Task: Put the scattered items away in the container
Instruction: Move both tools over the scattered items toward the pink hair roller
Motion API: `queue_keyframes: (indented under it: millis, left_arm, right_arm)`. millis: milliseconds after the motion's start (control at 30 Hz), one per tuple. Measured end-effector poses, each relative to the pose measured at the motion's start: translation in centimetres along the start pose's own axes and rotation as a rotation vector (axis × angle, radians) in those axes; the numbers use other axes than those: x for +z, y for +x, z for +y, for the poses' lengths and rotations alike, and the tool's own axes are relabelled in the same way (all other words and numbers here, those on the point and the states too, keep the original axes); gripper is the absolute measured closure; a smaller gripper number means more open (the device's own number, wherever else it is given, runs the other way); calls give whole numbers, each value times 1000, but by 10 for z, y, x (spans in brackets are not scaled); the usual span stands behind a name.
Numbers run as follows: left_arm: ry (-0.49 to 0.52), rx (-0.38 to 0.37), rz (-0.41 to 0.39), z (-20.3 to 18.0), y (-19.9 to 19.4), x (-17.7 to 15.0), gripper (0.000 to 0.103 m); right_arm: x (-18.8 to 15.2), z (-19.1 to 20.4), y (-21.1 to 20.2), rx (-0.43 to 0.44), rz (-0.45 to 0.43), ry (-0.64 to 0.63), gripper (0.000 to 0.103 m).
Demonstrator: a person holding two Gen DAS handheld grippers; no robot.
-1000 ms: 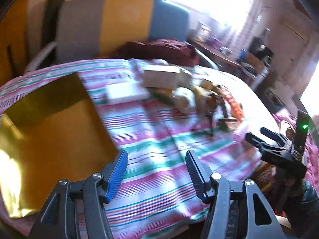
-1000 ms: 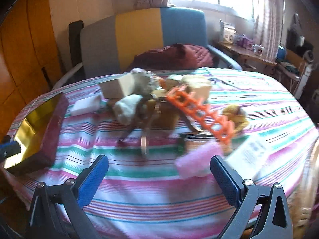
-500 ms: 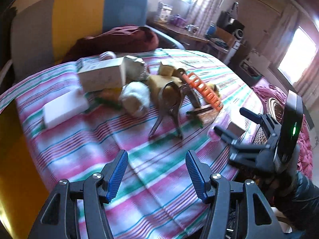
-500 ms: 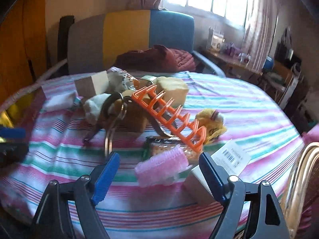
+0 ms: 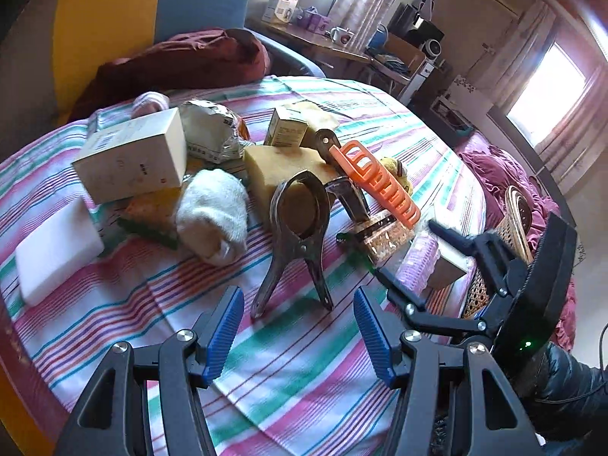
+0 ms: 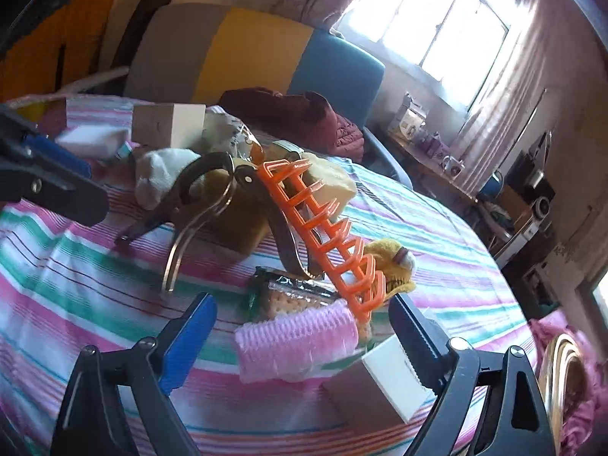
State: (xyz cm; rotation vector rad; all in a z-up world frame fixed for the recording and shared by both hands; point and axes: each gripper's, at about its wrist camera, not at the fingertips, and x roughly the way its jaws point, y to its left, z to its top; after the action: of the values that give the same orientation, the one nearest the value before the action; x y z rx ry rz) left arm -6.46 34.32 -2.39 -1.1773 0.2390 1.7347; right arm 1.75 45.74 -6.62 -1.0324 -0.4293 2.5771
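On the striped tabletop, between my right gripper's (image 6: 300, 336) spread jaws, lies the pink roller (image 6: 298, 342): light, soft, best pinched mid-barrel. My left gripper (image 5: 298, 332), jaws spread, faces the metal clamp (image 5: 298, 228).

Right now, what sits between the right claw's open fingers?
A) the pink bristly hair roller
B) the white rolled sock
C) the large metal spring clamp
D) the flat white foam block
A: in the right wrist view the pink bristly hair roller lies on the striped tablecloth between the fingers of the open right claw, not yet gripped; the large metal spring clamp lies farther off.
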Motion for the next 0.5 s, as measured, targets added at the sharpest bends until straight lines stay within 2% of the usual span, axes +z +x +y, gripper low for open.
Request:
queue_keyframes:
  millis: [33, 100, 200, 233, 300, 367, 467, 500]
  left_arm:
    - [4, -4, 2, -1, 2, 3, 43]
    - [19, -10, 4, -5, 6, 9, 43]
    - [46, -9, 7, -12, 13, 19, 43]
    - [50, -6, 10, -14, 15, 21, 43]
    - [58, -4, 19, -18, 23, 25, 43]
    - [73, 19, 21, -22, 28, 29, 43]
    - [87, 96, 24, -26, 40, 32, 43]
    - [79, 108, 23, -25, 41, 32, 43]
  right_arm:
    - [0, 0, 3, 6, 12, -3, 26]
    - [-1, -2, 8, 22, 44, 7, 37]
    - [-3, -4, 6, 34, 42, 15, 34]
    - [-4, -4, 5, 41, 41, 22, 21]
    - [-5, -6, 3, 44, 32, 39, 11]
    - [-5, -7, 4, 41, 41, 51, 13]
    - [-6, -9, 6, 41, 55, 71, 18]
    - [-7, -10, 8, 43, 60, 76, 26]
